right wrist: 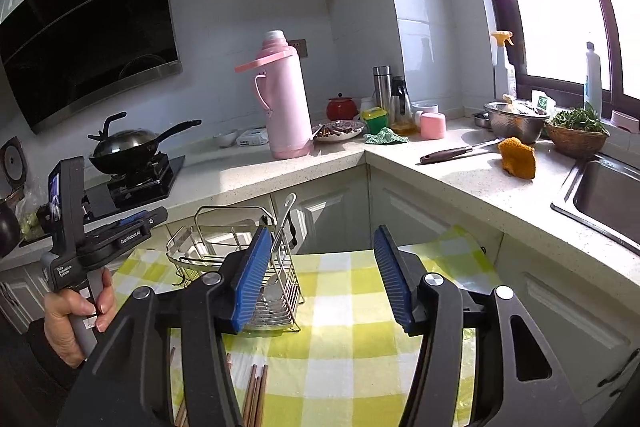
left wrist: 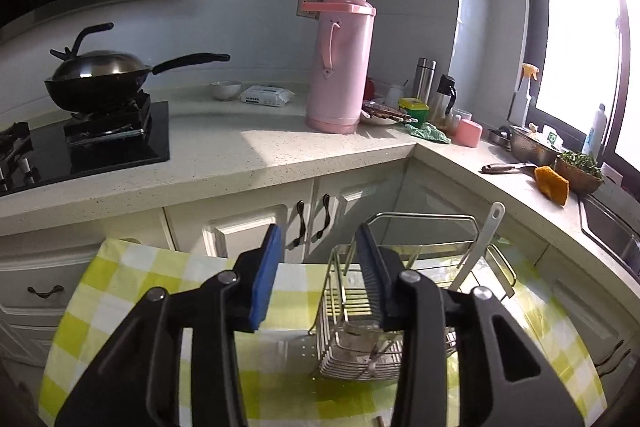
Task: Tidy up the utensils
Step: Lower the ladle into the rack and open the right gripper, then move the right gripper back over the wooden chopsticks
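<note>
A wire utensil rack (left wrist: 360, 327) (right wrist: 280, 291) stands on a table under a yellow-green checked cloth (right wrist: 352, 347). A white spoon (left wrist: 482, 247) (right wrist: 282, 223) stands upright in the rack, handle up. My left gripper (left wrist: 318, 239) is open just in front of the rack with nothing between its blue pads. In the right wrist view a hand holds the left gripper (right wrist: 148, 219) at the left, pointing toward the rack. My right gripper (right wrist: 320, 267) hangs open and empty above the cloth, right of the rack. Several brown chopsticks (right wrist: 256, 395) lie on the cloth below it.
White cabinet doors (left wrist: 248, 235) stand close behind the table. The L-shaped counter above holds a pink thermos (left wrist: 340, 67), a wok on the stove (left wrist: 96, 75), a knife (right wrist: 452, 153), an orange cloth (right wrist: 516, 157) and a sink (right wrist: 600, 195).
</note>
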Demonstrator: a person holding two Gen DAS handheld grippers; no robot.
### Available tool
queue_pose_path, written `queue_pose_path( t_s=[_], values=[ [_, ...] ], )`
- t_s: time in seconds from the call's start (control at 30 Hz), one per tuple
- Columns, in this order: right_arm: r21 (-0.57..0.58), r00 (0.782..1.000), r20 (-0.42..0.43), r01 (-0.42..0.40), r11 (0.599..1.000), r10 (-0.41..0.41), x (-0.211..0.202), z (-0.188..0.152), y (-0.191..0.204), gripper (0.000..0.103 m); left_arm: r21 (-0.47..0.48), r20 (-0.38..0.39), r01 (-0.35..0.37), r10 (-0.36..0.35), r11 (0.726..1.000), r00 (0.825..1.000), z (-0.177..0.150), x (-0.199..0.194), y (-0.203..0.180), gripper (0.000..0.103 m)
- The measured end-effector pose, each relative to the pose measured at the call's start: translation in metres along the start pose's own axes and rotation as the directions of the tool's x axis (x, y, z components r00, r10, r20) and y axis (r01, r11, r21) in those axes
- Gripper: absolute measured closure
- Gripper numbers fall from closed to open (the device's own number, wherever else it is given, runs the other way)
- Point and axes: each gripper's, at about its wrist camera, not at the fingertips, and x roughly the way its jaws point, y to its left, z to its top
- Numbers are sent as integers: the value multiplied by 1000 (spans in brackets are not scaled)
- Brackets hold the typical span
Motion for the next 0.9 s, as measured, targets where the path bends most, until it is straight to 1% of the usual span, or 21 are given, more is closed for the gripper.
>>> queue_pose_path(
  t_s=[0.07,0.13,0.2,0.27,0.33,0.4,0.5,0.63,0.73,0.87,0.9],
  values=[
    [12,1000,-3,-7,1000,7,3,0,-3,51,-6,25,-35,35,999,999,-2,-8,6,50],
    [17,1000,-11,-12,1000,12,6,-5,-3,50,-35,45,-65,66,997,997,-6,-18,15,28],
    [24,1000,-21,-18,1000,19,7,-12,-3,49,-52,53,-86,88,995,995,-14,-29,23,23],
    [28,999,-32,-27,999,28,7,-21,-2,49,-44,33,-95,97,994,995,-23,-38,29,21],
    [24,998,-51,-34,999,35,9,-31,-1,49,-36,7,-100,100,994,995,-35,-48,33,15],
    [21,996,-75,-39,999,41,10,-42,0,49,-14,-27,-103,103,995,994,-50,-59,36,12],
    [28,993,-112,-44,999,46,10,-62,-1,49,12,-74,-91,92,996,993,-75,-75,40,11],
    [32,984,-167,-51,998,56,12,-89,2,49,4,-126,-95,95,995,987,-108,-90,47,11],
    [23,978,-203,-52,998,55,14,-107,7,49,-22,-145,-107,103,994,984,-131,-97,53,11],
    [33,972,-232,-39,999,46,15,-127,11,49,-17,-153,-146,141,989,978,-156,-106,57,11],
    [36,969,-242,-41,999,48,16,-132,12,49,-26,-153,-142,136,990,979,-161,-109,58,11]
  ],
)
